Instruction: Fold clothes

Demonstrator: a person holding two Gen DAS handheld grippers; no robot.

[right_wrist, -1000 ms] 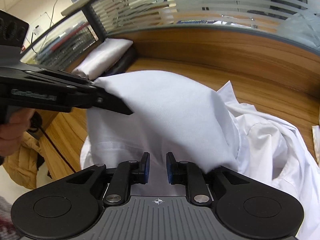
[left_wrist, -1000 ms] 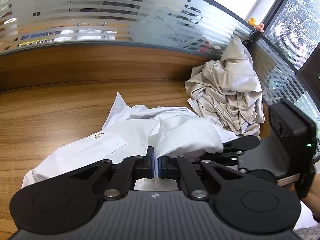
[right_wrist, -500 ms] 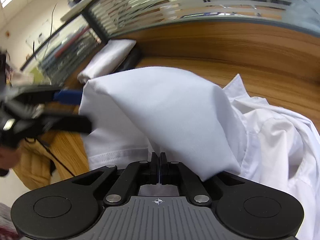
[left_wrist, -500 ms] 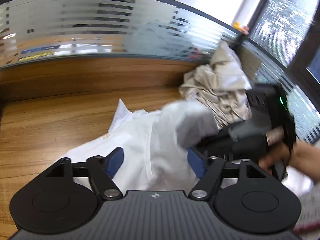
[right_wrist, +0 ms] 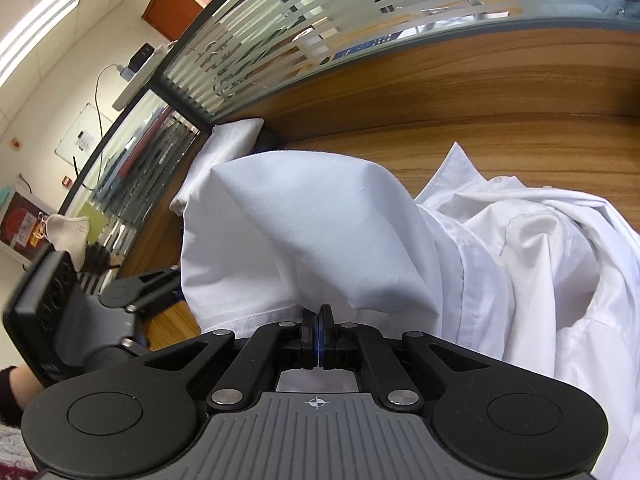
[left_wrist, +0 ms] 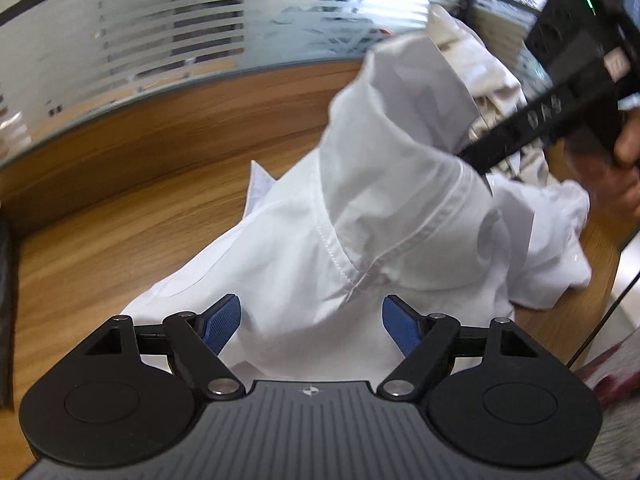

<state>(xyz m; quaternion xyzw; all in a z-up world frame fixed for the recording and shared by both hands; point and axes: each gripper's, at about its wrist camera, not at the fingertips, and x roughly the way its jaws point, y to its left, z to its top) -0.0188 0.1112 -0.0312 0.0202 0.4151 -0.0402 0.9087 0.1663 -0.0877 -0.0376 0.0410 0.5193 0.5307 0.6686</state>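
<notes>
A white shirt (left_wrist: 400, 208) lies crumpled on the wooden desk (left_wrist: 120, 220). My left gripper (left_wrist: 311, 328) hangs open just above the shirt's near part, its blue pads (left_wrist: 222, 328) wide apart and not pressing on the cloth. My right gripper (right_wrist: 318, 320) is shut on an edge of the white shirt (right_wrist: 320, 220) and holds a fold of it up like a tent. In the left wrist view the right tool (left_wrist: 560, 92) reaches in from the upper right, a hand behind it, its tips buried in the raised cloth.
A heap of beige clothes (left_wrist: 480, 68) sits at the back right corner. A folded white cloth (right_wrist: 232, 136) lies against the frosted glass partition (left_wrist: 200, 40) at the far left. The desk's edge runs along the right in the left wrist view.
My left gripper let go of the shirt, opened wide and dropped lower. My right gripper closed on the shirt's edge and now holds the fold up.
</notes>
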